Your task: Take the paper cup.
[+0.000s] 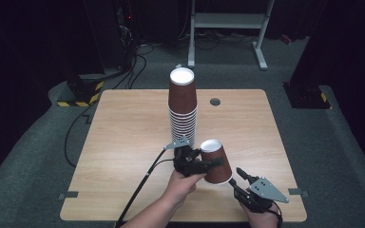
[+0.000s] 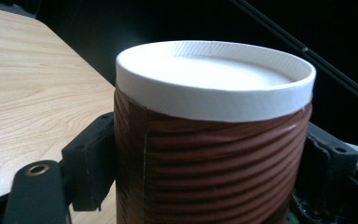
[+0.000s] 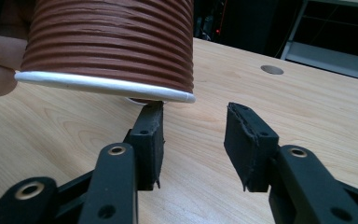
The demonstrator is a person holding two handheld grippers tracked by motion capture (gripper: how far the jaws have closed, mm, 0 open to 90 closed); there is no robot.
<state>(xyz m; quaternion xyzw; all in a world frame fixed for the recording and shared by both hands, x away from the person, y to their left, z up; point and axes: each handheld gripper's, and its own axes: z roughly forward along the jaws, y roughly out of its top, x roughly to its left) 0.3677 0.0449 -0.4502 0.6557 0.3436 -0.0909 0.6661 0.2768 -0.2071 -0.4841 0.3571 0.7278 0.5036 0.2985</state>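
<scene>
With the left gripper [image 1: 208,164] clamping the inverted cup [image 1: 216,161] and the right gripper [image 1: 237,179] open below, squeezing risked crushing it.

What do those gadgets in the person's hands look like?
Both are black, hand-held tools. The left gripper has a grey three-cornered plate on top and trails a black cable off the table's near edge. The right gripper carries a similar grey plate with small holes. Its jaws are black, blocky pads on arms with round metal-ringed rivets. The forearms are bare, without sleeves.
</scene>
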